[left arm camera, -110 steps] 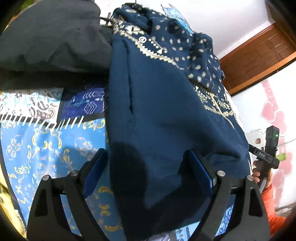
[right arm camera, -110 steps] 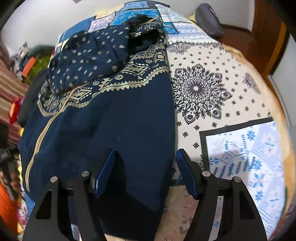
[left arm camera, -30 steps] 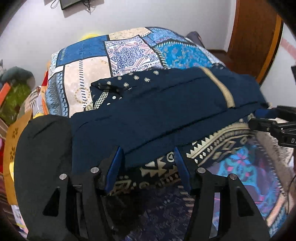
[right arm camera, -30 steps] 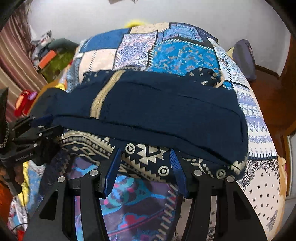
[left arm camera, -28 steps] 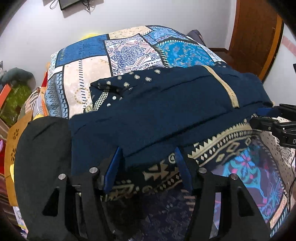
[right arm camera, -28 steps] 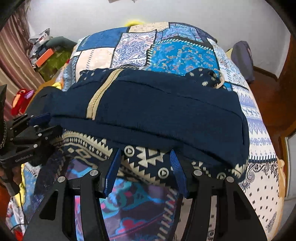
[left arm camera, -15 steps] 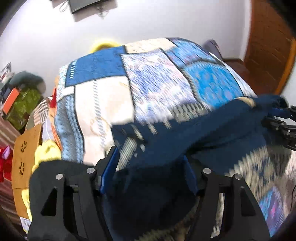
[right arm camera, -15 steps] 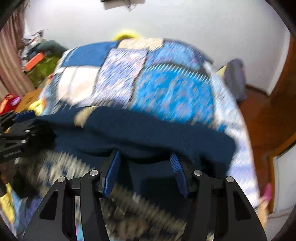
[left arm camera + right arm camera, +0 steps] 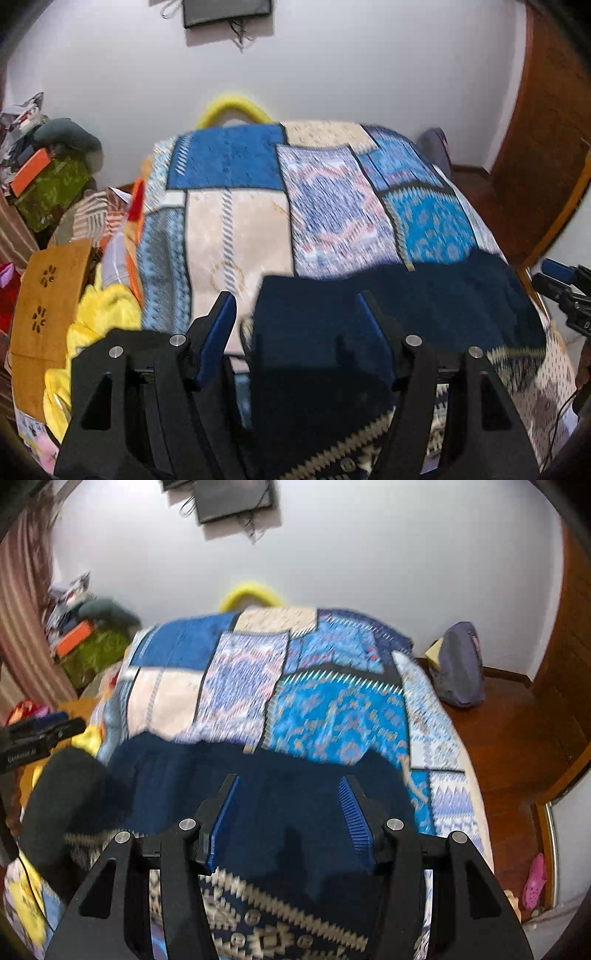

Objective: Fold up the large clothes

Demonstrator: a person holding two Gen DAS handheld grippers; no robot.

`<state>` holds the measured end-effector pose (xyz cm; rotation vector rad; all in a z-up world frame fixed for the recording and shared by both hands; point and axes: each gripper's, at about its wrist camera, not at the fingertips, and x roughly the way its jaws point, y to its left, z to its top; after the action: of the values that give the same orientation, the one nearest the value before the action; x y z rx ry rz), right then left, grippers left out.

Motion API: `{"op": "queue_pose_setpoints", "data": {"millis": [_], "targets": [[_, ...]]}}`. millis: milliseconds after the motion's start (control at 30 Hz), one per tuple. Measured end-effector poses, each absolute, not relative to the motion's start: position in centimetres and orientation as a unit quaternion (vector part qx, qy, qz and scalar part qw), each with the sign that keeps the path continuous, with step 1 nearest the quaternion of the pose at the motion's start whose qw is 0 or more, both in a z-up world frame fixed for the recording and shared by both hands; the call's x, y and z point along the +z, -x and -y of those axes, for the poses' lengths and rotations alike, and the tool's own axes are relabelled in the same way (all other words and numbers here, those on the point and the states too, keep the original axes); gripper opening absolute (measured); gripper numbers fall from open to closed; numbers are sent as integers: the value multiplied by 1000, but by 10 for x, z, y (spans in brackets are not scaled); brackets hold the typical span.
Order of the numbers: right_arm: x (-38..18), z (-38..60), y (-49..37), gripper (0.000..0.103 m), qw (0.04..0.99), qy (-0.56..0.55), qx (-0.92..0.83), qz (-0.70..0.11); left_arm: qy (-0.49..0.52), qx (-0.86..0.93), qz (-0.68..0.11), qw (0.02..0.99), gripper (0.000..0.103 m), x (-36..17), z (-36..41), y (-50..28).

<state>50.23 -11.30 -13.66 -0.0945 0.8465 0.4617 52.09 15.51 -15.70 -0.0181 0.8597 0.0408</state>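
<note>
Left two-finger gripper [image 9: 295, 314]: blue pads spread wide, clamping nothing. Right two-finger gripper [image 9: 288, 805]: likewise spread. One folded navy gold-patterned garment [image 9: 424, 306] on patchwork bedspread [image 9: 240, 229], beneath both grippers.

— From my left feed the garment [image 9: 424, 299] is dark navy, with a cream zigzag band along its near edge.

— Same on my right feed: navy, cream geometric border. The bedspread [image 9: 332, 709] is patchwork: royal blue, cream, turquoise paisley, lilac.

— Both claws are black with blue pads [image 9: 218, 332]. Yellow cloth [image 9: 99, 314] lies left of the bed.
</note>
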Motion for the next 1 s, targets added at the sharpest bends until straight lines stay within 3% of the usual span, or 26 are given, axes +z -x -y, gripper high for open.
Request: {"op": "queue_pose_setpoints", "data": {"millis": [267, 300, 367, 433, 500, 533, 1000], "targets": [[-192, 96, -480, 52, 840, 88, 261, -468, 50, -53, -460, 885, 68, -204, -105, -495], [-198, 97, -478, 55, 840, 91, 260, -469, 53, -62, -468, 880, 68, -211, -100, -494], [-203, 105, -474, 72, 848, 84, 249, -459, 38, -70, -488, 869, 68, -231, -87, -491], [-207, 115, -473, 78, 849, 76, 243, -462, 10, -56, -483, 874, 72, -244, -81, -485], [-210, 124, -471, 78, 847, 72, 243, -468, 3, -38, -468, 883, 85, -248, -84, -478], [-212, 130, -470, 78, 847, 69, 240, -470, 11, -31, -465, 885, 86, -248, -89, -475], [-217, 198, -438, 78, 850, 19, 185, -493, 105, 79, -452, 882, 87, -233, -166, -400]]}}
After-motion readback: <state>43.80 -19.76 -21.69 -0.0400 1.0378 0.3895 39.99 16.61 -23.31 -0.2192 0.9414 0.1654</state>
